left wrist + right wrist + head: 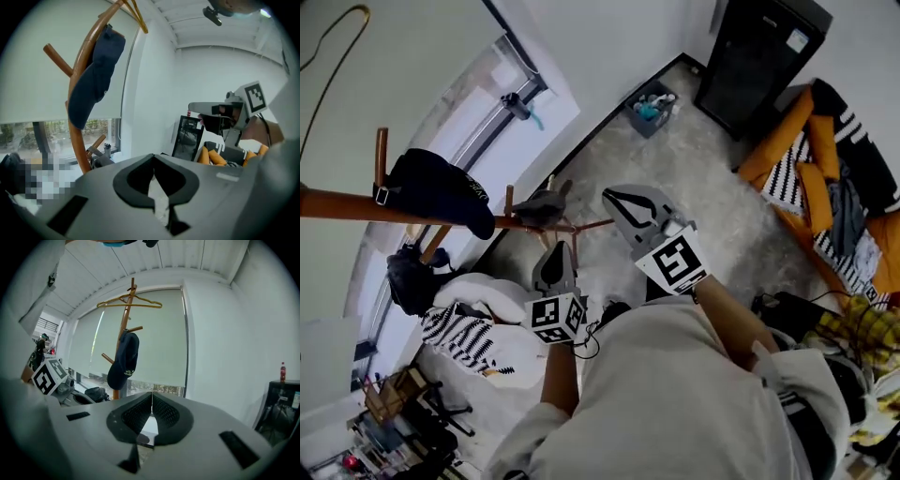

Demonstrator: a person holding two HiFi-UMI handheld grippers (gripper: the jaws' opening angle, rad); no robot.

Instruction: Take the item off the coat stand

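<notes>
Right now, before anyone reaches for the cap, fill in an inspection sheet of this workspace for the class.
Surface: mottled grey floor.
Job's things: dark cap hangs on a peg of the wooden stand; yellow hanger on its top.
Clutter: bin by the wall; black bag and striped cloth at the left.
Grippers: left gripper and right gripper both have jaws together with nothing between them, and both are apart from the cap.
Cables: what looks like a thin black cable at the right.
Surroundings: window blind, black cabinet, orange sofa.
</notes>
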